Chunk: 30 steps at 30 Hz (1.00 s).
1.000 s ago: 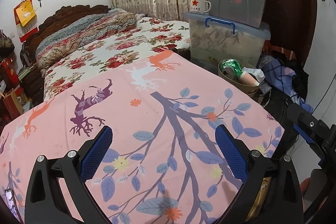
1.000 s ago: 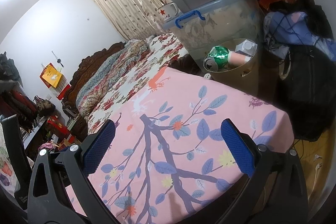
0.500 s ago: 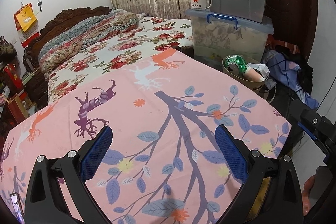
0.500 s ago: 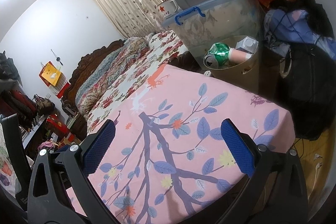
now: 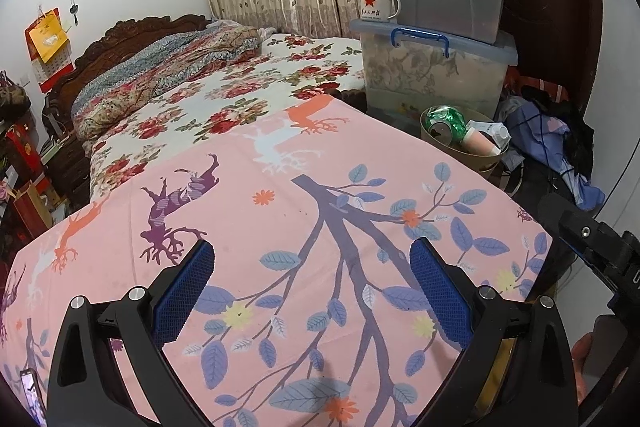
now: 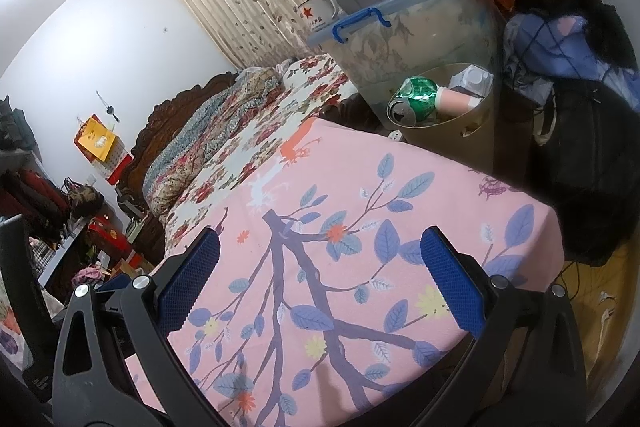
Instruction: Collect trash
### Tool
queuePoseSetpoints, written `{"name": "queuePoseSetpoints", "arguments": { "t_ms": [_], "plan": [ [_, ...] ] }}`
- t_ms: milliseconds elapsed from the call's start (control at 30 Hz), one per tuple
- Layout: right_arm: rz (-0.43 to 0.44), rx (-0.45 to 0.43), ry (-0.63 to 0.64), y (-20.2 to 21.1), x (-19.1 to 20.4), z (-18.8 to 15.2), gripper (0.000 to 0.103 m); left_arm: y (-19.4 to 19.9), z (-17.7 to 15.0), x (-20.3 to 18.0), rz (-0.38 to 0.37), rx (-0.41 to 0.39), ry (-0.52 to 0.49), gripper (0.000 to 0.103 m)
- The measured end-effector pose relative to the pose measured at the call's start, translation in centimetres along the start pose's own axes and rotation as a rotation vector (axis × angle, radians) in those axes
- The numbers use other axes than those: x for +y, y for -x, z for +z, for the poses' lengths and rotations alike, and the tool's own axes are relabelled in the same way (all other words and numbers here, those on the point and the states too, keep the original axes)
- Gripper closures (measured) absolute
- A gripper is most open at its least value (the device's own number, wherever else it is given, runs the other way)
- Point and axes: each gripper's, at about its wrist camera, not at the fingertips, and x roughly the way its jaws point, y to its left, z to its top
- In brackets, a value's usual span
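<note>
Left claw (image 5: 312, 291) and right claw (image 6: 320, 279) gape empty over the bare pink surface (image 5: 320, 195); beyond its far edge, the bin (image 6: 440, 123) holds a can (image 6: 416, 97).

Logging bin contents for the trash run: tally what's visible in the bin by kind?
Crushed green can: 1
Pink cup: 1
White carton: 1
Total: 3 visible in the bin; anything deeper is hidden.
</note>
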Motion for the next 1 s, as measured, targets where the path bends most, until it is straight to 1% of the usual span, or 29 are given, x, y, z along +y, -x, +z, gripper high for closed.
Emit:
{"name": "queuePoseSetpoints", "arguments": {
  "t_ms": [333,567,700,1000],
  "plan": [
    [0.0,0.012,0.02,-0.1,0.8,-0.4,0.004,1.1,0.0,0.7,0.017,-0.035,-0.008,0.009],
    [-0.003,0.018,0.037,-0.2,1.5,-0.2,0.004,1.1,0.1,1.7,0.008,-0.012,0.016,0.009],
    [-0.002,0.017,0.046,-0.1,1.8,-0.3,0.004,1.0,0.1,2.0,0.015,-0.007,0.024,0.009],
    [-0.001,0.02,0.04,0.0,1.7,-0.3,0.004,1.2,0.1,1.8,0.016,-0.008,0.013,0.009]
  ]
}}
